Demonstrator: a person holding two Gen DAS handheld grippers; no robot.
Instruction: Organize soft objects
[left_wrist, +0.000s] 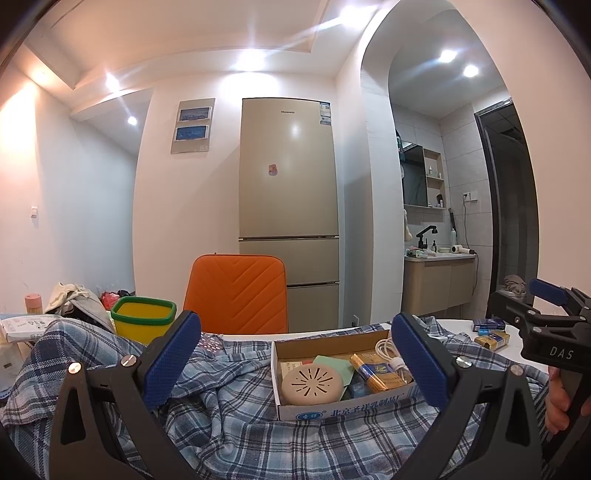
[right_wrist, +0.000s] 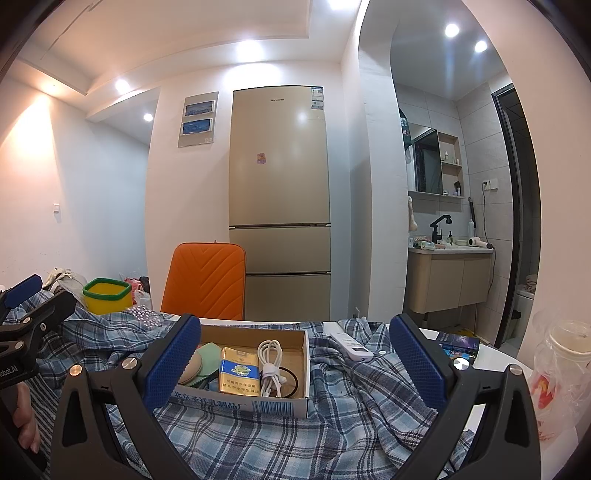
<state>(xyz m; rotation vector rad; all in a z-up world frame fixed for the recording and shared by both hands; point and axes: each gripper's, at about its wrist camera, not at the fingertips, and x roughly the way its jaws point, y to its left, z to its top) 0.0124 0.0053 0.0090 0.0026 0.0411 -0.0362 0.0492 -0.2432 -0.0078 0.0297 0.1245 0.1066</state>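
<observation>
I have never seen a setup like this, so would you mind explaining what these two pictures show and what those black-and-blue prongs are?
There is no robot here: a person holds a two-finger gripper in each hand. Each picture comes from a fisheye camera on one gripper, looking forward between its blue-padded fingers. The first is the left gripper, the second the right gripper. Each also shows in the other's view, at the edge. Both are open and hold nothing. On the table lies a crumpled blue plaid shirt. On it sits an open cardboard box with a white cable, a yellow pack and a round beige disc. A white remote rests on the cloth.
</observation>
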